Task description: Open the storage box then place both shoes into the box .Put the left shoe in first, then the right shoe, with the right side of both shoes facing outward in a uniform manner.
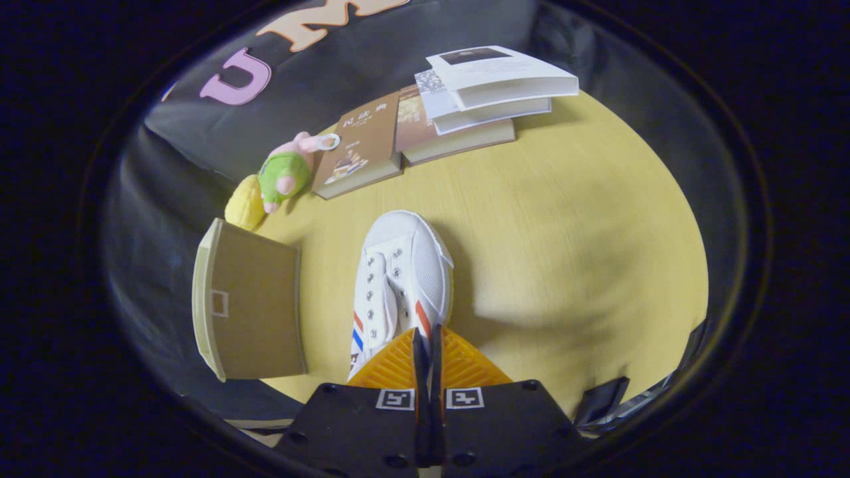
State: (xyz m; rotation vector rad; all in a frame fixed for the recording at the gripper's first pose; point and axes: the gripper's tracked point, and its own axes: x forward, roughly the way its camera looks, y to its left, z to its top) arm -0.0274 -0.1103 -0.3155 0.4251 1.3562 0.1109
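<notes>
Hand-held gripper (pixel 426 345) pinching shoe (pixel 402 279) beside box (pixel 249 309).

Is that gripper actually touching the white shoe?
Touching. In the gripper view the gripper's fingers are closed on the shoe's heel edge, pinched between them.

Worktop (pixel 564 219): yellow wood-grain | Far edge: books (pixel 458 106), two lying flat side by side, two more stacked on the right-hand one | Far-left corner: green-and-pink plush toy (pixel 285 174) touching yellow corn-shaped toy (pixel 244 207)
</notes>
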